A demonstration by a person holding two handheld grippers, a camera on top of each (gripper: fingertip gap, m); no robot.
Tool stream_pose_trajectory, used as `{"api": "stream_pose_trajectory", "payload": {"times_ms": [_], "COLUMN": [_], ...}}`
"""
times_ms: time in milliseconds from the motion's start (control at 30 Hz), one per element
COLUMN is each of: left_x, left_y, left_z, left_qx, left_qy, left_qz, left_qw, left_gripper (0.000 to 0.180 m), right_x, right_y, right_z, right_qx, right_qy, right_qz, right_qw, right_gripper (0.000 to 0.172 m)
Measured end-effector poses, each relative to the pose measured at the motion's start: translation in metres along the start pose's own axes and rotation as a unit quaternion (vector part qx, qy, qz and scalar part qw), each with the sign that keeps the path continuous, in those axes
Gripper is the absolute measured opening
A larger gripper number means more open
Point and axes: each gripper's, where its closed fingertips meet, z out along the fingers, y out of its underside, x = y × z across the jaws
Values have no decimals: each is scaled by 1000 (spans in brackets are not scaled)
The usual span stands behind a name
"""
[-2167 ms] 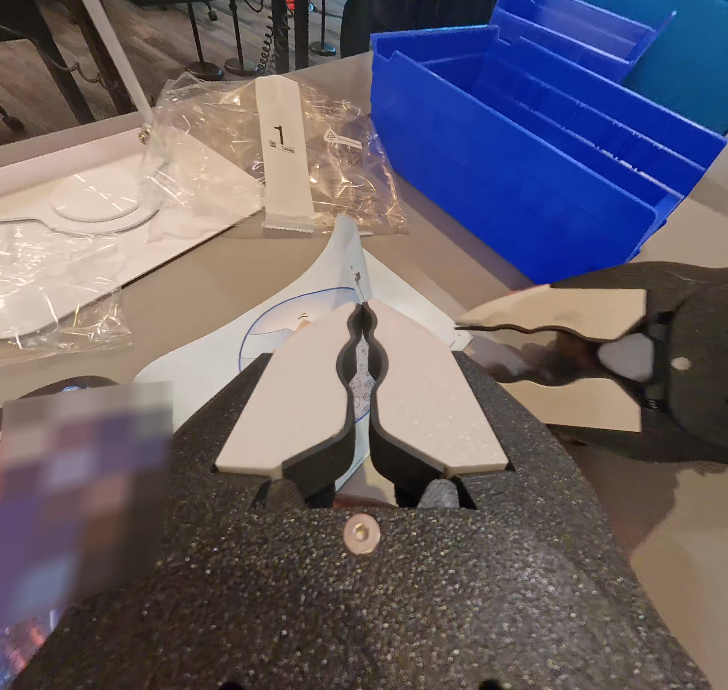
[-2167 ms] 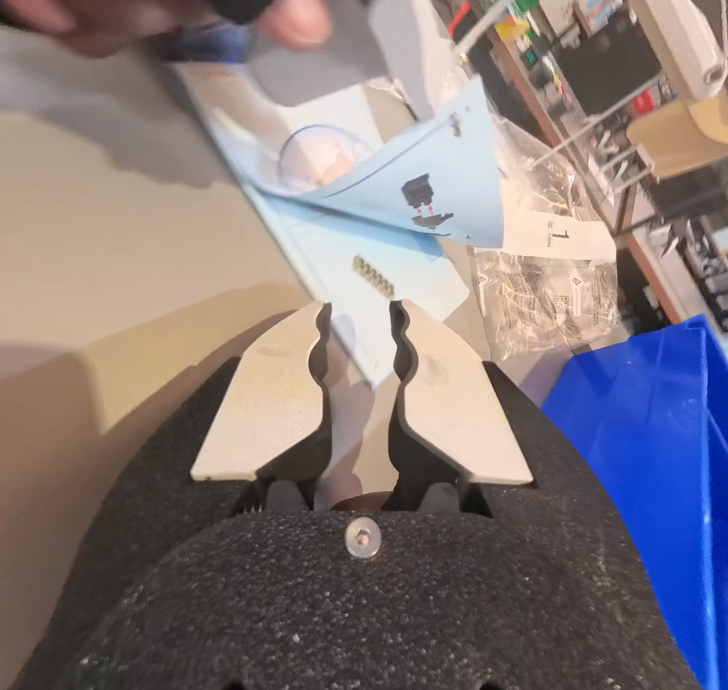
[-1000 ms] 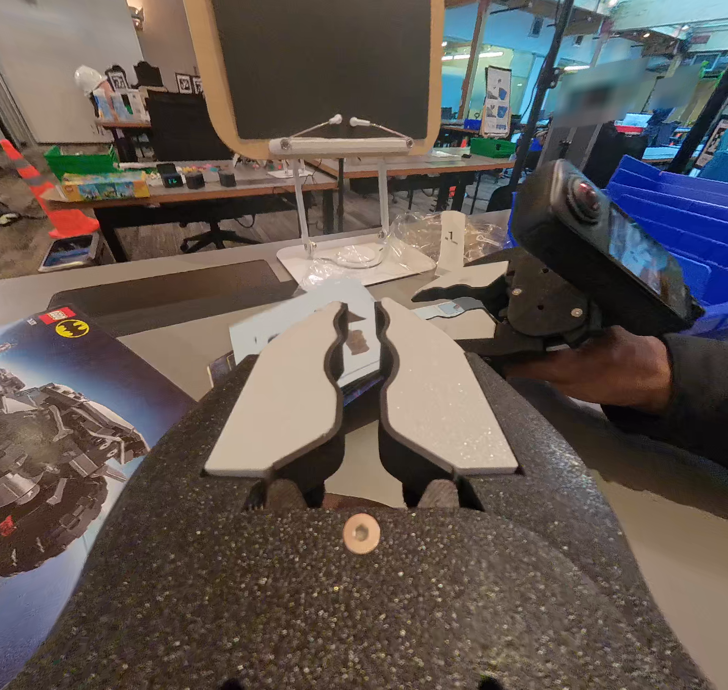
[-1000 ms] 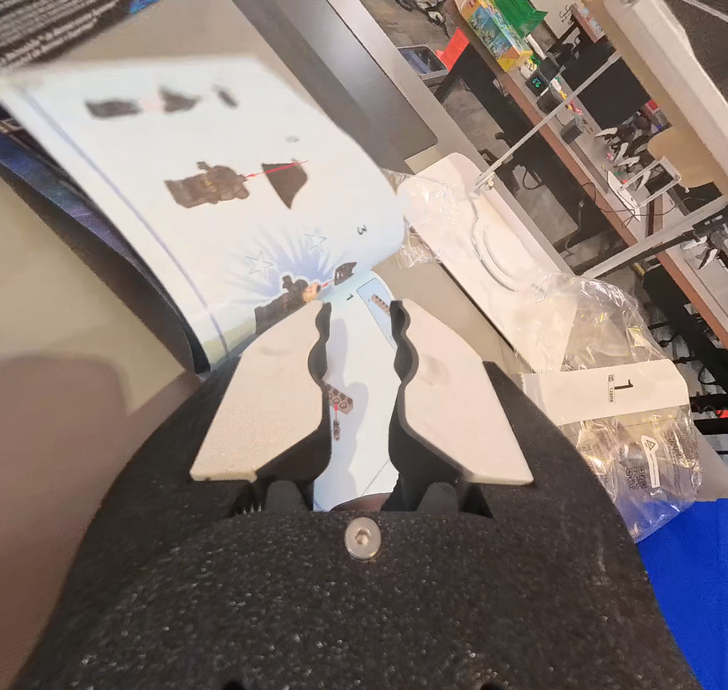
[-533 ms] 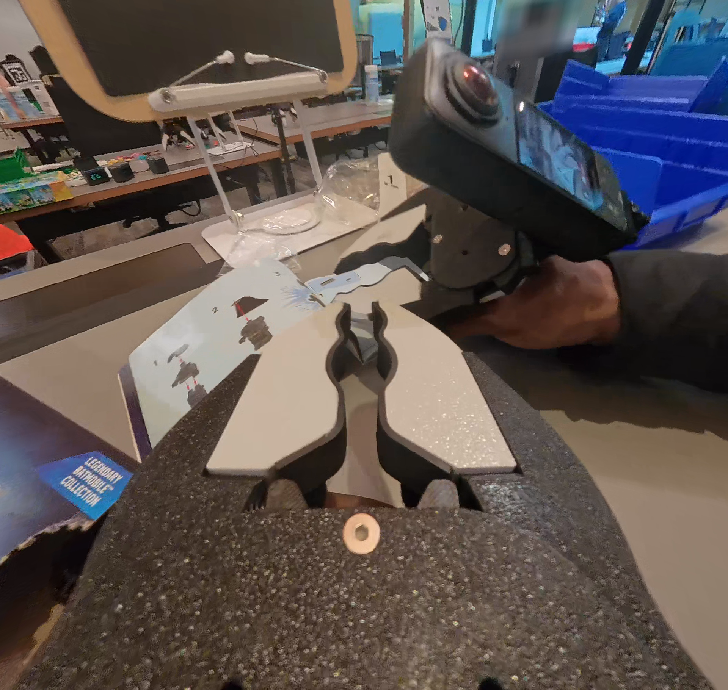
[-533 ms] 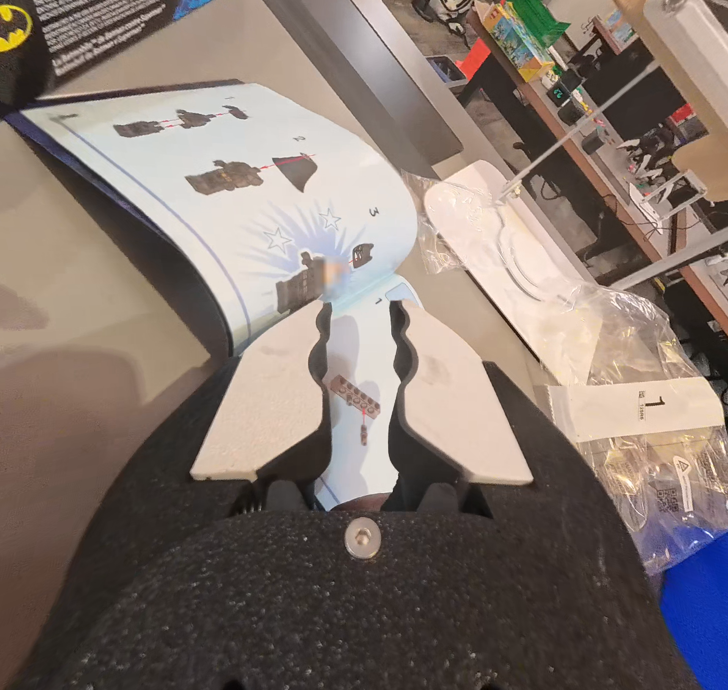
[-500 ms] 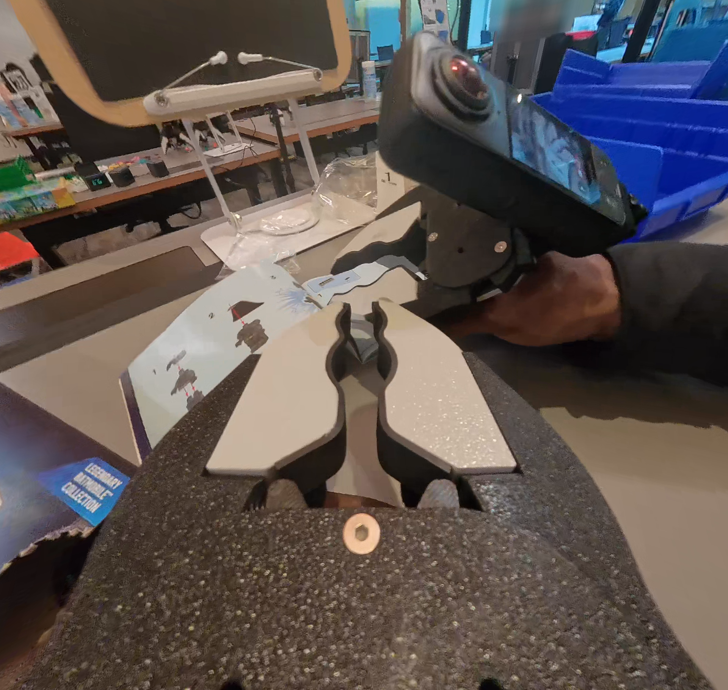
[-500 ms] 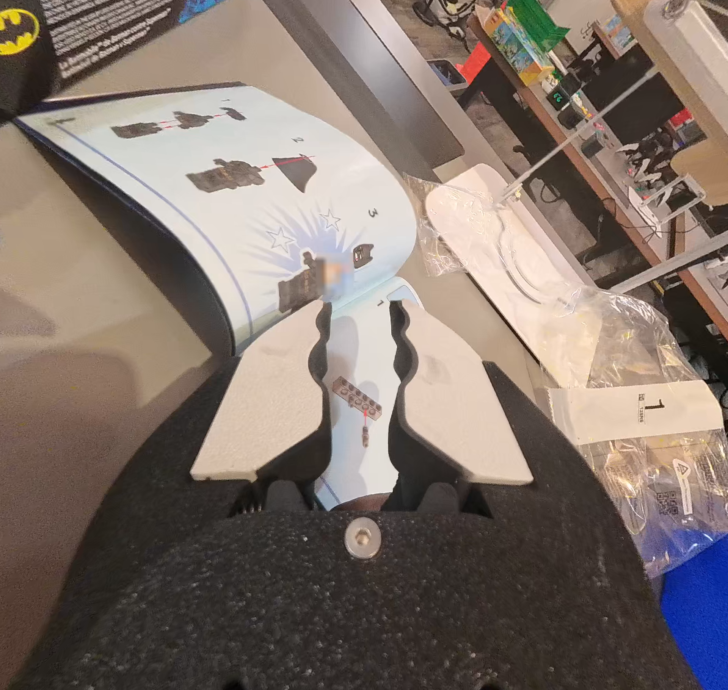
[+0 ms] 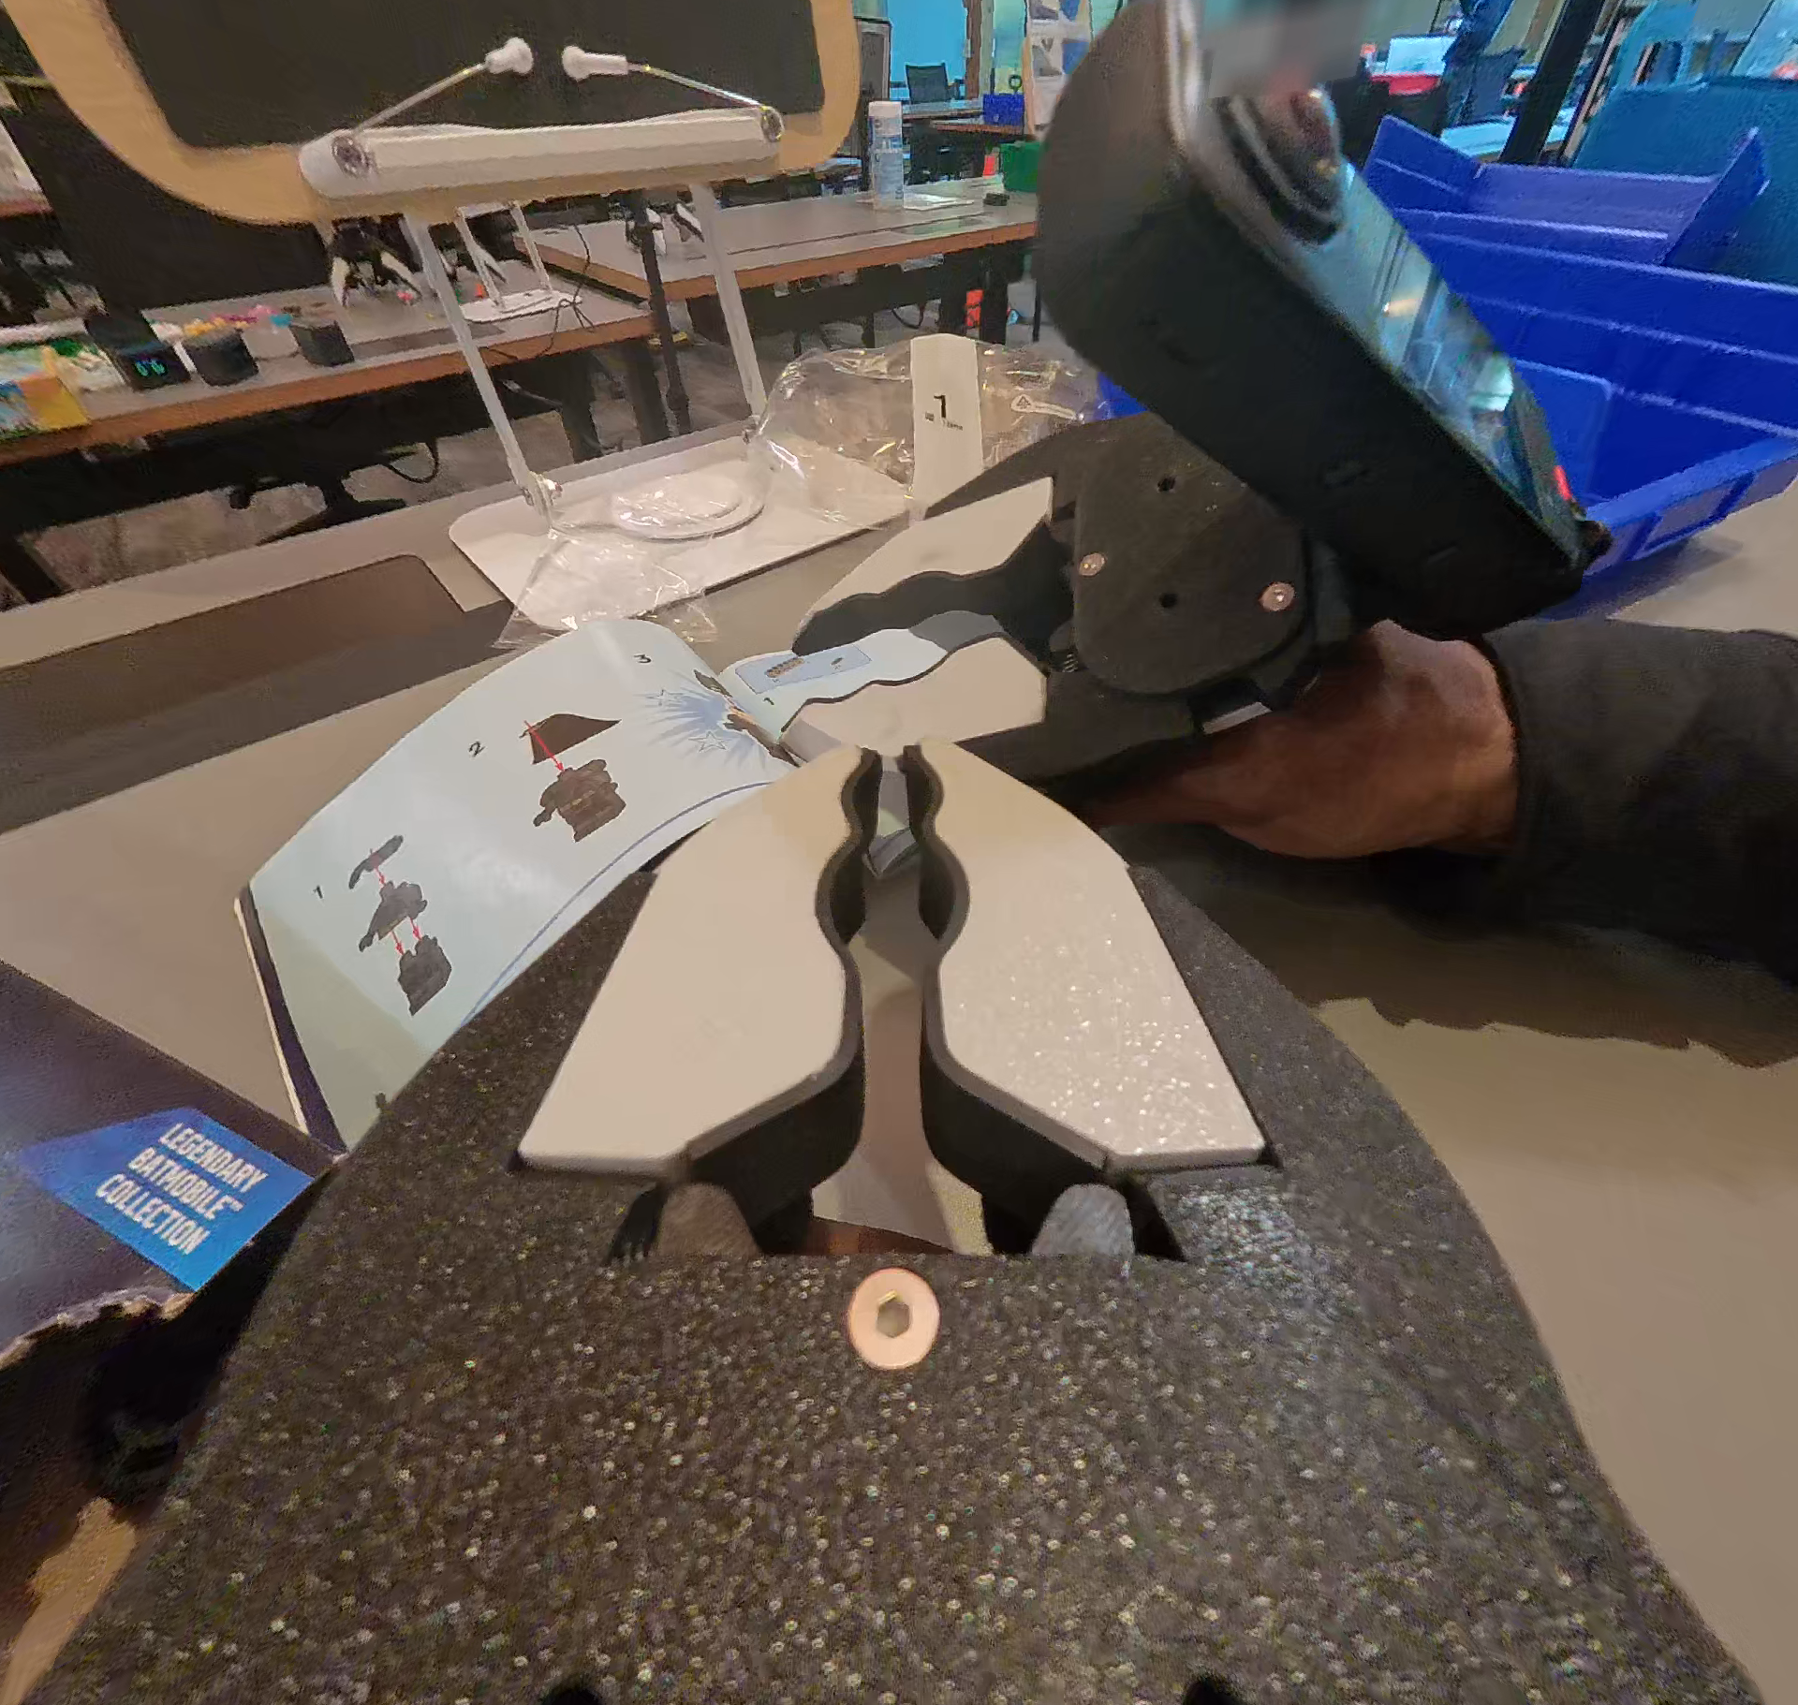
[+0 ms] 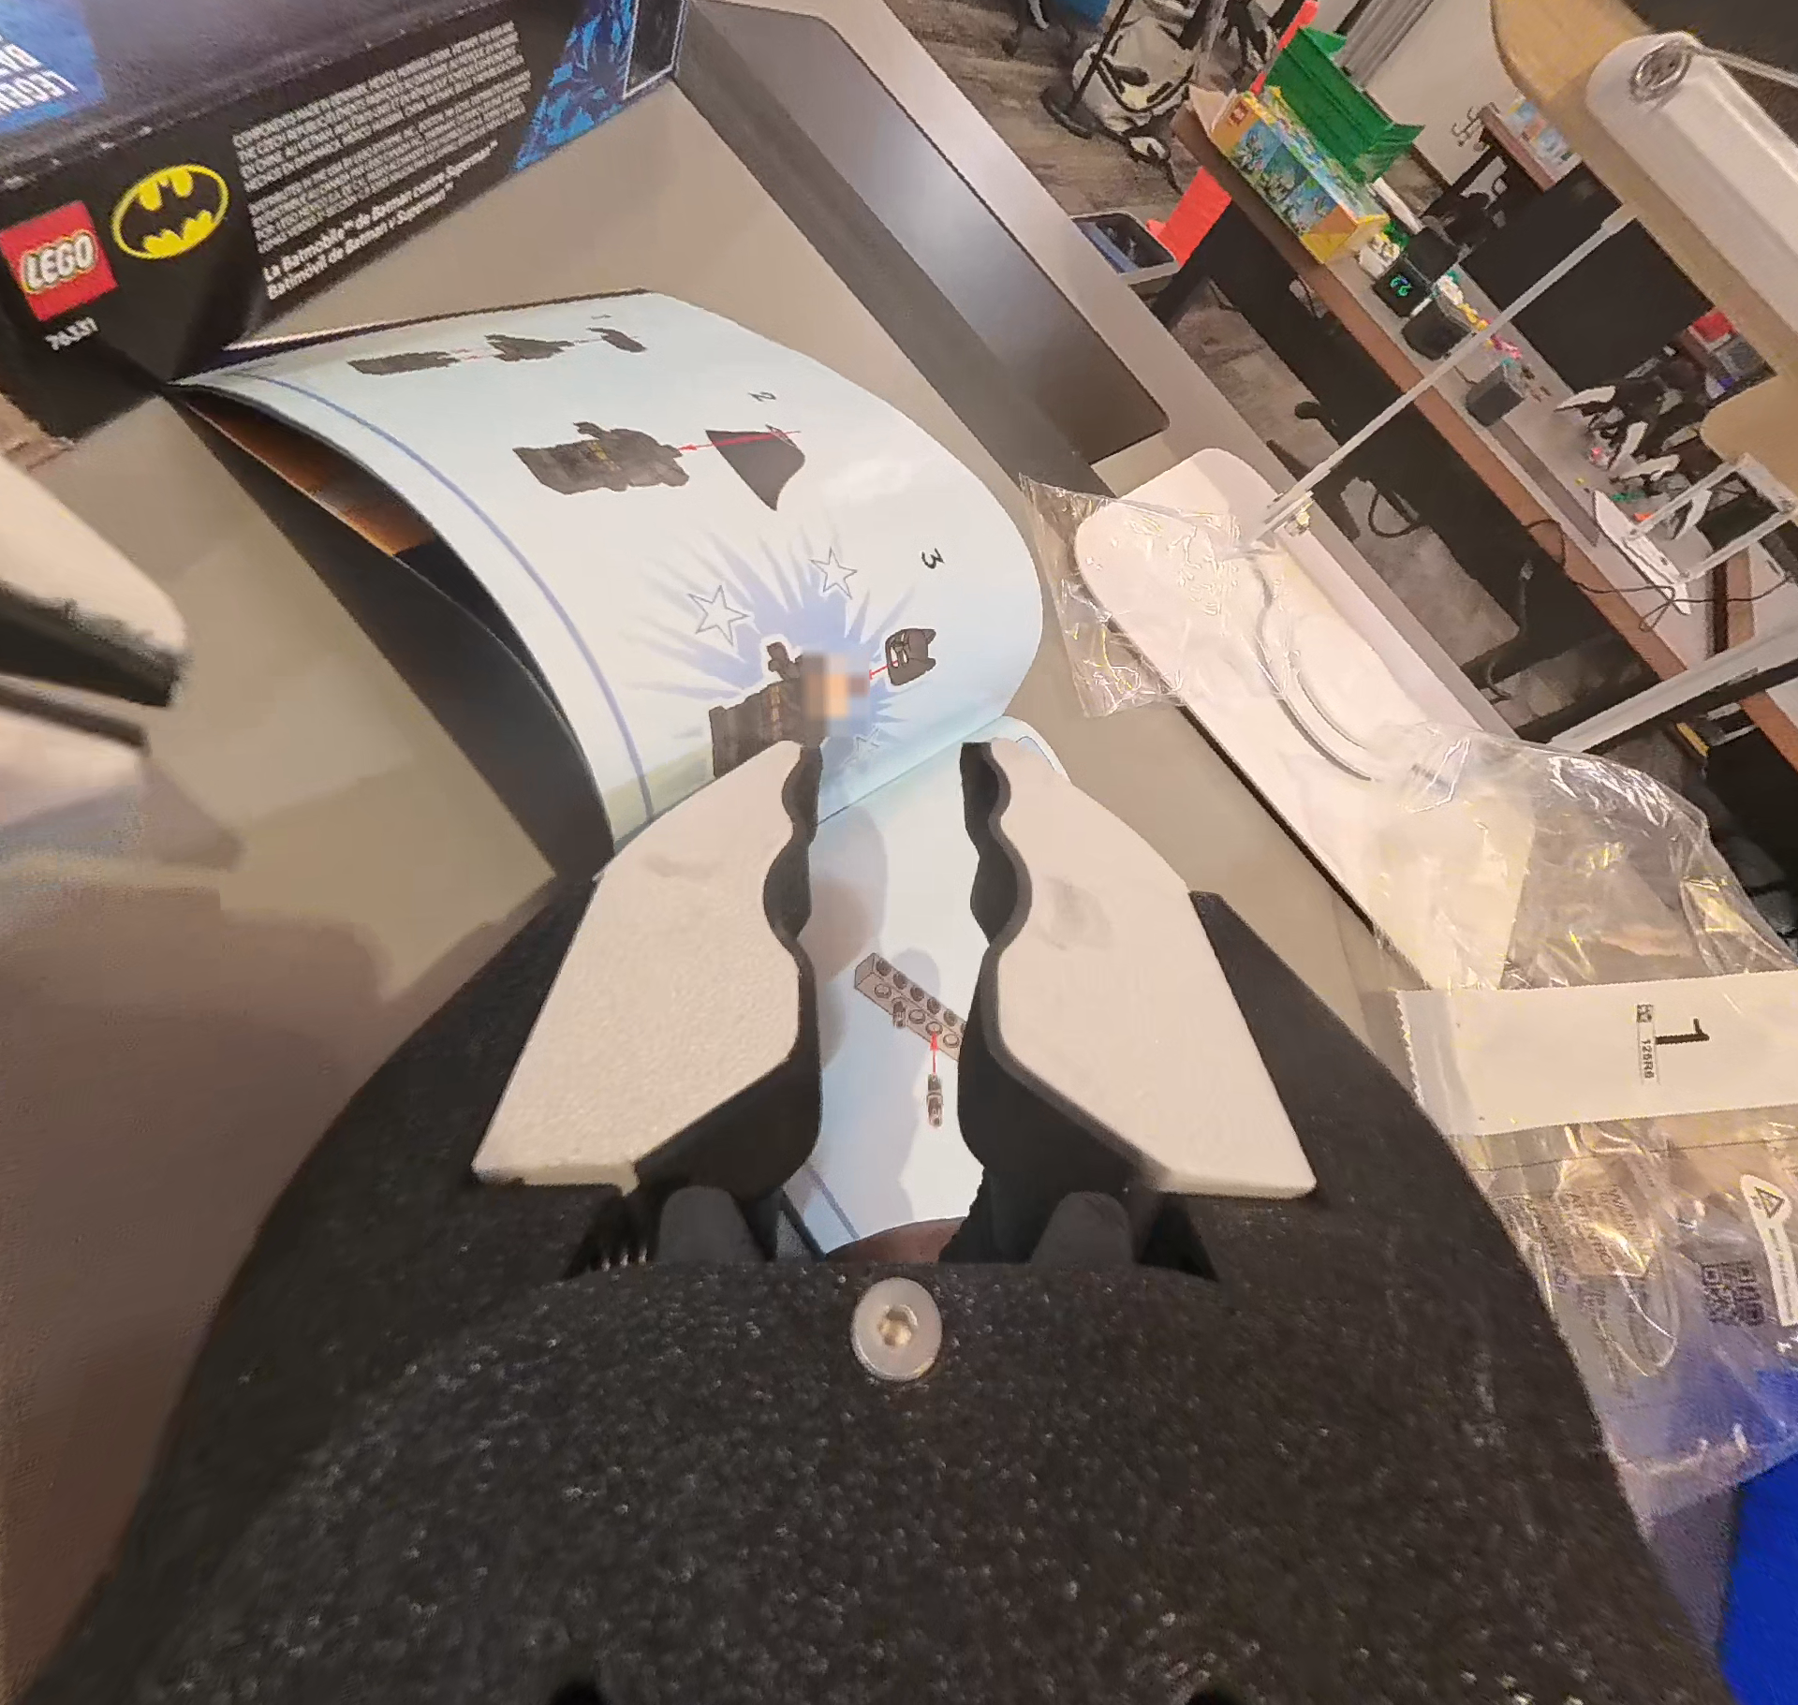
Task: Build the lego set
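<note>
Left tool point(image 9: 887, 763) nearly closed, empty, at booklet point(image 9: 506, 831) edge; right tool point(image 10: 887, 763) open, flat on page.

Both wrist views sit low and close over the tabletop, left facing the far desks, right angled left across the table; both share the open booklet point(image 9: 506, 822) point(image 10: 739, 530).

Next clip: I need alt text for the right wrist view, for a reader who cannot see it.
The right tongs, open, hover over an open light-blue instruction booklet whose left page arches up from the tan table. A dark toy box lies behind the booklet; clear plastic bags lie to the right.
</note>
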Motion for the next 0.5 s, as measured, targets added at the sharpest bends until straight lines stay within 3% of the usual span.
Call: {"api": "stream_pose_trajectory", "payload": {"times_ms": [133, 500], "left_x": [-7, -49], "left_y": [3, 37], "left_z": [0, -3], "left_qx": [-11, -124], "left_qy": [-10, -102], "left_qz": [-20, -28], "left_qw": [1000, 987], "left_gripper": [3, 12], "right_x": [1, -1], "right_y": [1, 3], "right_z": [-3, -11], "right_qx": [4, 14], "right_qy": [2, 1], "right_qz": [-3, -12], "right_qw": [1000, 1000], "right_gripper": [29, 29]}}
